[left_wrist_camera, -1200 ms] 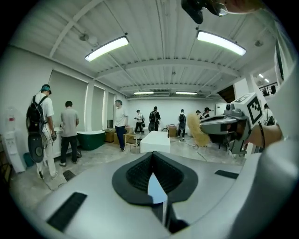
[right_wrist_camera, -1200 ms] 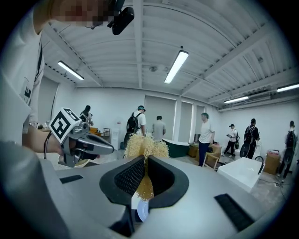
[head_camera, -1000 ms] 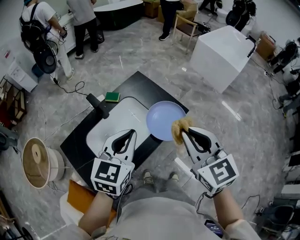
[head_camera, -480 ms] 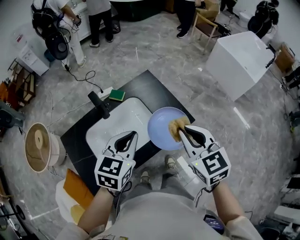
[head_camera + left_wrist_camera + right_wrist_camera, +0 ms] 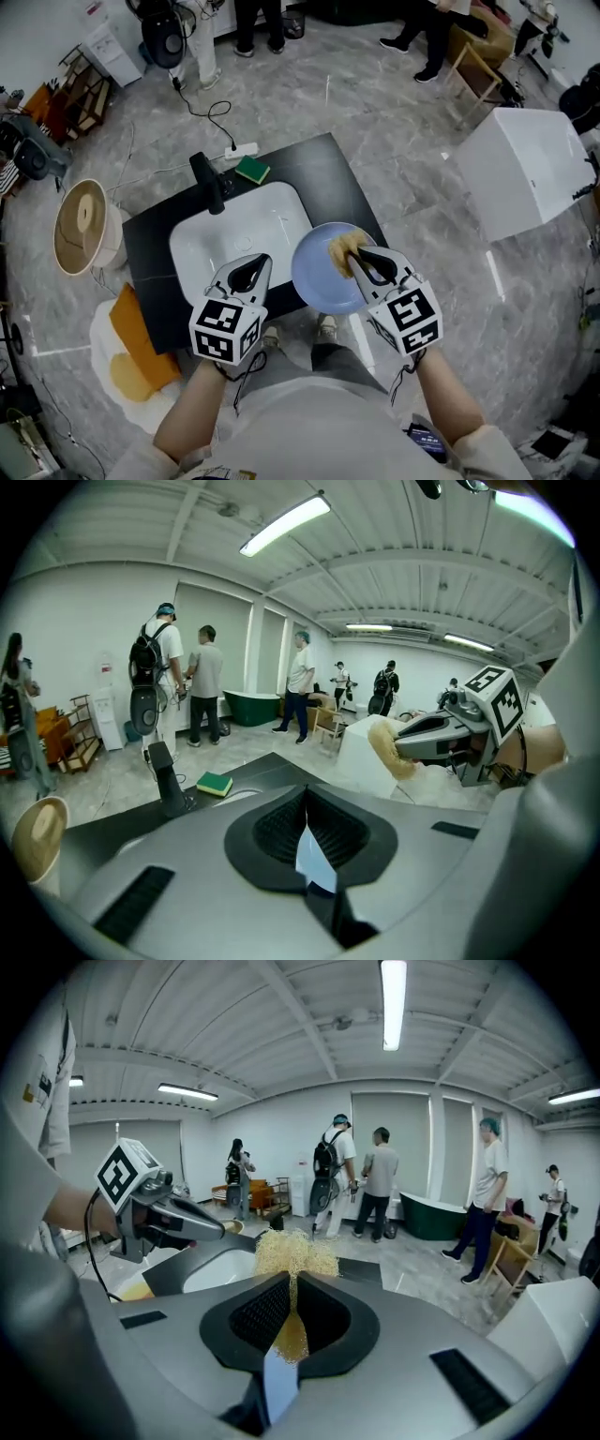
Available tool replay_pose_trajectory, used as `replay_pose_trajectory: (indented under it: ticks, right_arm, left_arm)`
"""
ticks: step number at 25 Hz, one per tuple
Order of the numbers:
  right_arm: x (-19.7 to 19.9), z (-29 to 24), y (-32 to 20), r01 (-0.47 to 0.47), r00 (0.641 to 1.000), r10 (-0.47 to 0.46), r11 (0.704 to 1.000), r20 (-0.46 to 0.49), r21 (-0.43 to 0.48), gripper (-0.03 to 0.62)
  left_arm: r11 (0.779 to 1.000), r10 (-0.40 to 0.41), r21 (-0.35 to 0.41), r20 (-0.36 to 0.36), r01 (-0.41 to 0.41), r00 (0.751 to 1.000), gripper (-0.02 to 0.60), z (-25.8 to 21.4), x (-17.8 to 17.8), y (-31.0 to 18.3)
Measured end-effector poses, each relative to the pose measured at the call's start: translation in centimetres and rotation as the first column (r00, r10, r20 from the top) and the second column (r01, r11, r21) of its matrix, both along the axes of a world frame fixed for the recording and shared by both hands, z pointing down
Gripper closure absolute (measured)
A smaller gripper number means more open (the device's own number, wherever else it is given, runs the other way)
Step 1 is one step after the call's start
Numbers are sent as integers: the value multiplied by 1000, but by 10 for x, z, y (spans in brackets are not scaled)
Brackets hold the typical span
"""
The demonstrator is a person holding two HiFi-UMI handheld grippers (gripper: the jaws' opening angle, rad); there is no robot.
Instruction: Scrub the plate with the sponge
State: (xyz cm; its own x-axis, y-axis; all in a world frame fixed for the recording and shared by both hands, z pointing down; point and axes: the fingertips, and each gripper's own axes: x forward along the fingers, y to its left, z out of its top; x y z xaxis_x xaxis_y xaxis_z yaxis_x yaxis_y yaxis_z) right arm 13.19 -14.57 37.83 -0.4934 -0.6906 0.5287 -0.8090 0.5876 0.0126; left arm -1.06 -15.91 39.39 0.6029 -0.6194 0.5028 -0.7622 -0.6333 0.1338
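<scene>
A pale blue plate (image 5: 314,277) lies flat on the black counter (image 5: 309,169), just right of the white sink (image 5: 234,239). My right gripper (image 5: 354,258) is shut on a yellow fibrous sponge (image 5: 341,247), which rests on the plate's far right part. In the right gripper view the sponge (image 5: 292,1255) bulges out past the shut jaws of the right gripper (image 5: 286,1283). My left gripper (image 5: 251,265) is shut and hovers over the sink's near edge, left of the plate and apart from it. In the left gripper view I see nothing gripped in the left gripper (image 5: 305,803).
A black faucet (image 5: 208,183) stands behind the sink, with a green sponge (image 5: 251,170) beside it. A round beige object (image 5: 82,225) and an orange item (image 5: 141,342) sit on the floor at the left. A white box (image 5: 525,169) stands at the right. Several people stand at the back.
The right gripper has carried the sponge from the plate's near right rim inward onto the plate. The left gripper stays shut beside the plate. The head view has shifted.
</scene>
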Motion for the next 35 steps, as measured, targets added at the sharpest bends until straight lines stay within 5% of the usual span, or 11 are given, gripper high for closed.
replay_pose_trajectory:
  ticks: [12, 15, 17, 24, 35]
  right_arm:
    - [-21, 84, -15, 183, 983, -184, 970, 8, -163, 545]
    - [-22, 110, -14, 189, 981, -194, 958, 1, -213, 545]
    - [-27, 124, -11, 198, 979, -205, 950, -5, -243, 545]
    - [-39, 172, 6, 222, 968, -246, 921, -37, -320, 545]
    - [-38, 224, 25, 200, 962, -258, 888, -86, -415, 545]
  left_arm:
    - [956, -222, -192, 12, 220, 975, 561, 89, -2, 11]
    - [935, -229, -274, 14, 224, 973, 534, 119, 3, 14]
    - [919, -224, -328, 20, 218, 974, 431, 137, 6, 16]
    - [880, -192, -436, 41, 190, 981, 403, 183, 18, 26]
    - [779, -252, -596, -13, 195, 968, 402, 232, 34, 48]
